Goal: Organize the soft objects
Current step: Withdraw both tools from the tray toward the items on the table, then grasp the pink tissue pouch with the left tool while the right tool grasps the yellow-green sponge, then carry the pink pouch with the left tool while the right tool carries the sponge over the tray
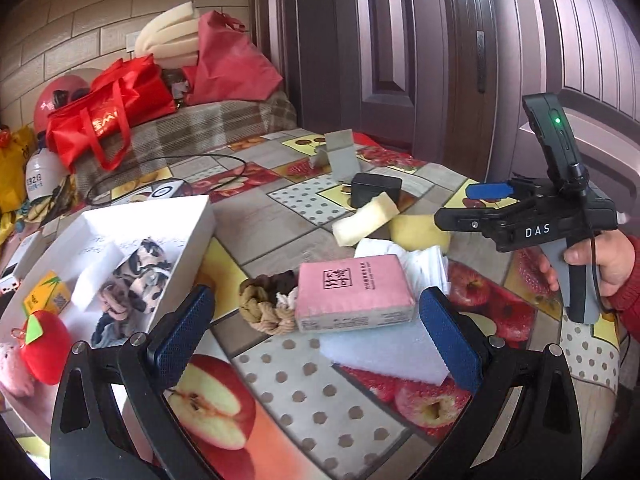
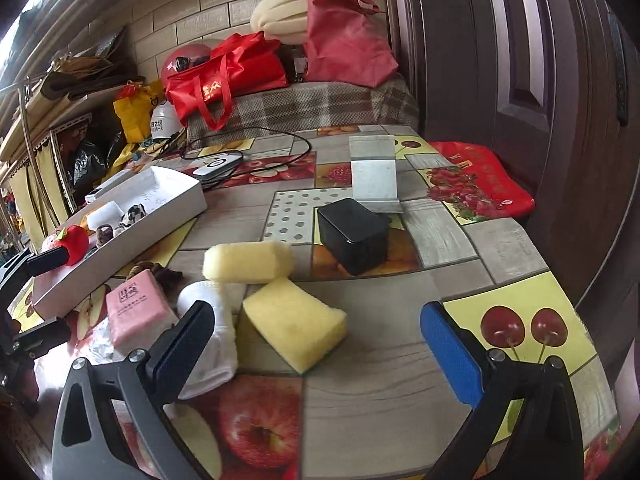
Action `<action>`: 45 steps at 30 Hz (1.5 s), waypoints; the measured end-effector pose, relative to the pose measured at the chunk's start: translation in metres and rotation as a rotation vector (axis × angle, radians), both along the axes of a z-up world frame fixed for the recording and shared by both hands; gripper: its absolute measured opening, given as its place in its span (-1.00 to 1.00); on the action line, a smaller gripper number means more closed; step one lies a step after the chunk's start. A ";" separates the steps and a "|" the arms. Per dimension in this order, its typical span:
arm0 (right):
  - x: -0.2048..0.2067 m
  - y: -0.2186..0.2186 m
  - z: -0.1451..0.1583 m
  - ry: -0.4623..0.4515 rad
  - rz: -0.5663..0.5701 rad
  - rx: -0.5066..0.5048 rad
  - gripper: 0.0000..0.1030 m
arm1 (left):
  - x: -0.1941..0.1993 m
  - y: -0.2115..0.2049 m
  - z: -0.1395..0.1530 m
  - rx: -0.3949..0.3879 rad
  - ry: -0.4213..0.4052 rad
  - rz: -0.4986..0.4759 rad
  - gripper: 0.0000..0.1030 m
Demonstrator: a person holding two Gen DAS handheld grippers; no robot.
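My left gripper [image 1: 316, 340] is open and empty, its jaws either side of a pink tissue pack [image 1: 354, 298] that lies on a white foam sheet [image 1: 384, 350], beside braided hair ties [image 1: 268, 300]. A white tray [image 1: 200, 236] at left holds scrunchies [image 1: 138, 280], a red apple plush [image 1: 44, 346] and a white block [image 1: 98, 276]. My right gripper [image 2: 316, 344] is open and empty above a yellow sponge [image 2: 294, 322]. A second sponge [image 2: 246, 260], a rolled white cloth [image 2: 212, 320] and the pink pack [image 2: 138, 310] lie close by. The right gripper also shows in the left wrist view [image 1: 460, 208].
A black box [image 2: 354, 234], a grey stand [image 2: 374, 174] and a cable with a white device [image 2: 218, 166] lie on the fruit-print table [image 2: 400, 400]. Red bags [image 2: 228, 76], foam and a checked couch stand behind. A dark door [image 2: 520, 80] is at right.
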State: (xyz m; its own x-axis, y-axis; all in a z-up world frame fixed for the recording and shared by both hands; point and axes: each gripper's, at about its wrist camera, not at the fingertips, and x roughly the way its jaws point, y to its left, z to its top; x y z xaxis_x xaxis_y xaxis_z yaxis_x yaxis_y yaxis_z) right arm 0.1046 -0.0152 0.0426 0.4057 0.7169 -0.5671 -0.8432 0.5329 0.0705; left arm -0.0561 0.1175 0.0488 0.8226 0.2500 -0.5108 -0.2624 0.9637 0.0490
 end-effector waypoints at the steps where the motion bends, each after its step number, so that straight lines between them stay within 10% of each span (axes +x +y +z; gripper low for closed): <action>1: 0.003 0.000 -0.002 0.007 0.016 -0.015 1.00 | 0.006 -0.003 -0.001 0.003 0.011 -0.012 0.99; 12: 0.014 0.036 -0.025 0.091 0.176 -0.184 0.59 | 0.050 0.004 -0.015 -0.064 0.129 -0.018 0.99; 16: 0.009 0.040 -0.028 0.081 0.202 -0.217 0.16 | 0.055 0.005 -0.018 -0.081 0.154 -0.032 0.45; 20: 0.004 0.038 -0.025 0.051 0.209 -0.212 0.05 | 0.044 0.001 -0.012 -0.055 0.091 -0.039 0.43; 30: 0.003 -0.018 0.011 -0.061 0.033 0.094 0.04 | -0.018 -0.010 0.015 0.112 -0.214 0.144 0.44; 45: -0.064 -0.009 0.021 -0.141 0.103 0.192 0.04 | -0.042 0.017 0.013 0.061 -0.229 0.268 0.44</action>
